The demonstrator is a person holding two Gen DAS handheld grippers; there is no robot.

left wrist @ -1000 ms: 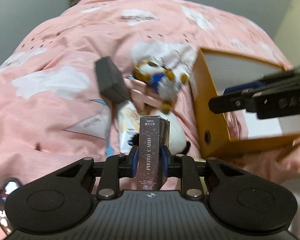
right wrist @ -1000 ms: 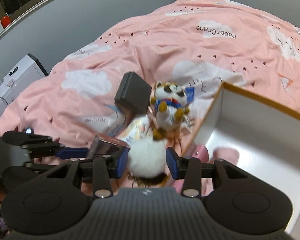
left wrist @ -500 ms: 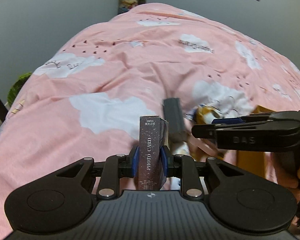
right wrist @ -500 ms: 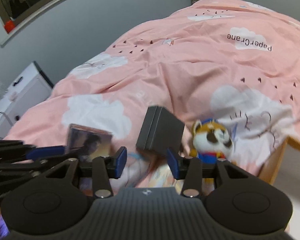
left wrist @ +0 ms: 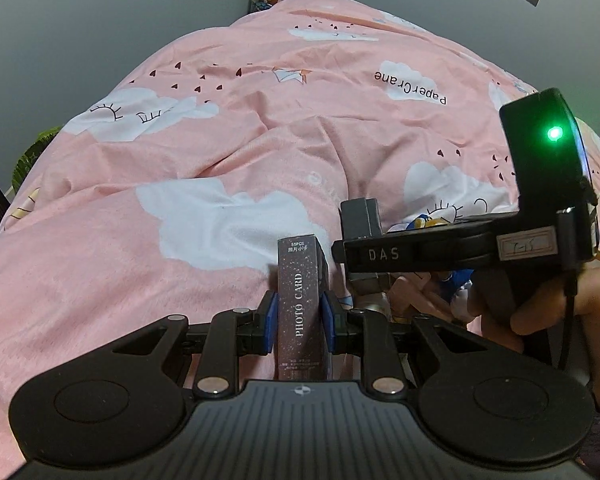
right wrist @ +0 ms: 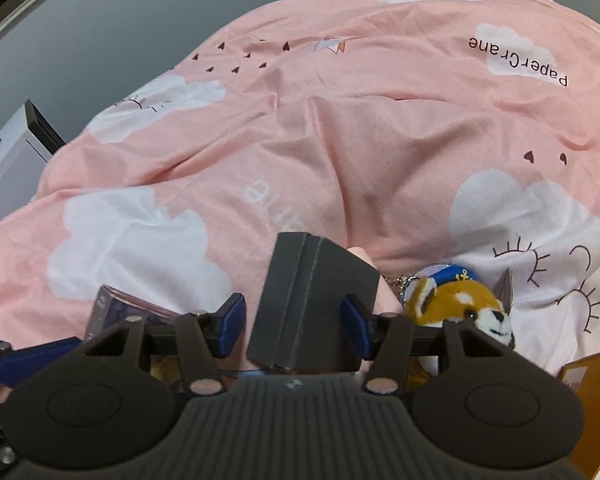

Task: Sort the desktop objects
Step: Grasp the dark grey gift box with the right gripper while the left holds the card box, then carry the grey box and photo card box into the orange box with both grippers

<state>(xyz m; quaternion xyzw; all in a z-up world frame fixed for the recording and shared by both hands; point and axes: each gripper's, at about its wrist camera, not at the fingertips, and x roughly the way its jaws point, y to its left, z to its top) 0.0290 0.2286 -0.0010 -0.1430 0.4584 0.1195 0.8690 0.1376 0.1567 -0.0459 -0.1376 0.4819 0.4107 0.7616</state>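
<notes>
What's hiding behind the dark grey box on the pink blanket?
Behind the dark grey box, a pale pink thing peeks out at its top right corner. Most of it is covered by the box, so I cannot tell what it is.

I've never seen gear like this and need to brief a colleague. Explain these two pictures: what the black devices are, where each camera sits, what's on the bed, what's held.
No robot here: a person holds a two-finger clamp in each hand, with a camera on each looking along its fingers. In the left-hand view, the left gripper is shut on a speckled photo card box; the other device is seen at right. In the right-hand view, the right gripper is opening around a dark grey box, pads not touching it. These lie on a pink cloud-print duvet, with a plush red panda and an orange box's corner.
</notes>
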